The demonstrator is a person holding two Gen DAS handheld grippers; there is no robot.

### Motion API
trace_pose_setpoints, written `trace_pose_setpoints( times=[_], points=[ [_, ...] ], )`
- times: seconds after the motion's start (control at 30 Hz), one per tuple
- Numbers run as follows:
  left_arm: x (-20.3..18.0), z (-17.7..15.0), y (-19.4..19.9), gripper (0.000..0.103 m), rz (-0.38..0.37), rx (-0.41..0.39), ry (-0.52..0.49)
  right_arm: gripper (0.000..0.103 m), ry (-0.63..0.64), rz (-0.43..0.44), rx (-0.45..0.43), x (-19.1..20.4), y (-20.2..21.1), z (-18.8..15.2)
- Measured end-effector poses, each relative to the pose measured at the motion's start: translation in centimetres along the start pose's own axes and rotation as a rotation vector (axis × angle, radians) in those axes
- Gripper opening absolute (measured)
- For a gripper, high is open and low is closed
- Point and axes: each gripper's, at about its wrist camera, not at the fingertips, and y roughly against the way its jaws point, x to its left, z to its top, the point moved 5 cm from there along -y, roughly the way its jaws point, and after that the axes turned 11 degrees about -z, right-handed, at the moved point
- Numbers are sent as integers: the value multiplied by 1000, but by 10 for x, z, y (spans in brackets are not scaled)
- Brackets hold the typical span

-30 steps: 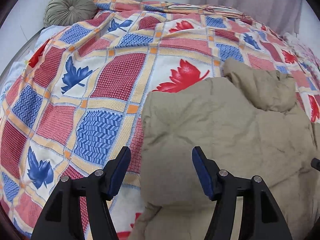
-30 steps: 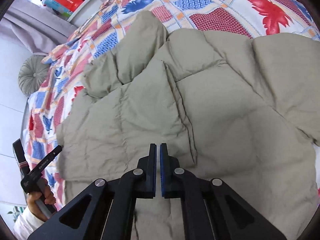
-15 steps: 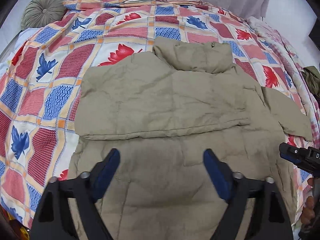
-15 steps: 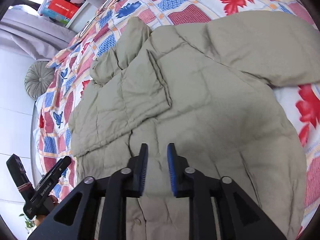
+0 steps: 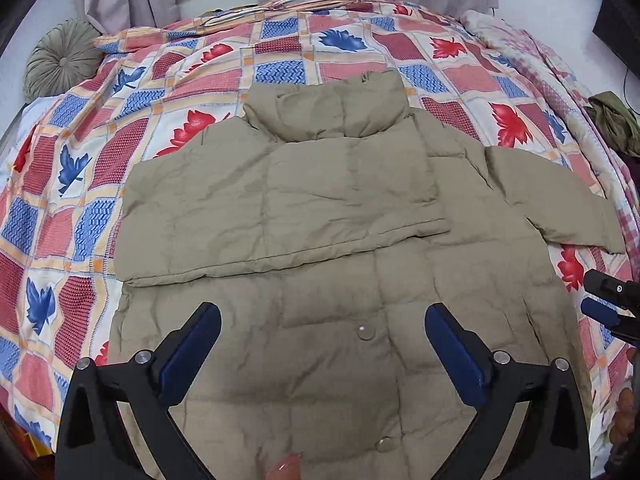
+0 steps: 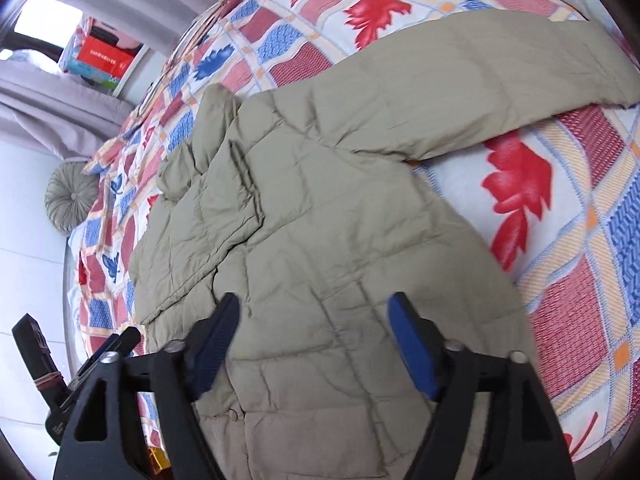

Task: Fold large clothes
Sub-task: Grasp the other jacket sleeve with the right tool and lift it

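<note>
Across the middle of the bed [image 5: 280,52], on its patterned quilt, lies a tan puffer jacket [image 5: 340,280], collar toward the head end and hem toward the near edge. One sleeve [image 5: 280,208] is already folded flat across the chest; the other sleeve [image 6: 460,92] is spread out sideways toward the bed's side edge, so the fold looks roughly a third done. What seems left is bringing that sleeve in and then doubling the body from the hem upward. The left gripper [image 5: 322,352] hovers above the snap-buttoned lower front, its jaws opening to nearly full width, with nothing clamped between them. The right gripper [image 6: 314,344] hangs over the same lower panel nearer the outstretched sleeve, its jaws also opening and empty. A round green cushion [image 5: 60,62] sits at the far corner, clear of the work.
</note>
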Motion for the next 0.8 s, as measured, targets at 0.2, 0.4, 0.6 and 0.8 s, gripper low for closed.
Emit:
trace_pose_setpoints(
  times=[0.2, 0.4, 0.6, 0.8],
  points=[
    [-30, 0, -15, 102, 2, 34, -16, 91, -27, 35, -30, -25, 10, 8],
    [-49, 3, -31, 102, 12, 67, 5, 91, -70, 59, -49, -53, 16, 21],
    [-68, 6, -45, 102, -9, 103, 14, 91, -139, 66, 1, -95, 11, 39],
    [-89, 12, -52, 102, -34, 111, 24, 91, -306, 85, -29, -162, 12, 75]
  ],
)
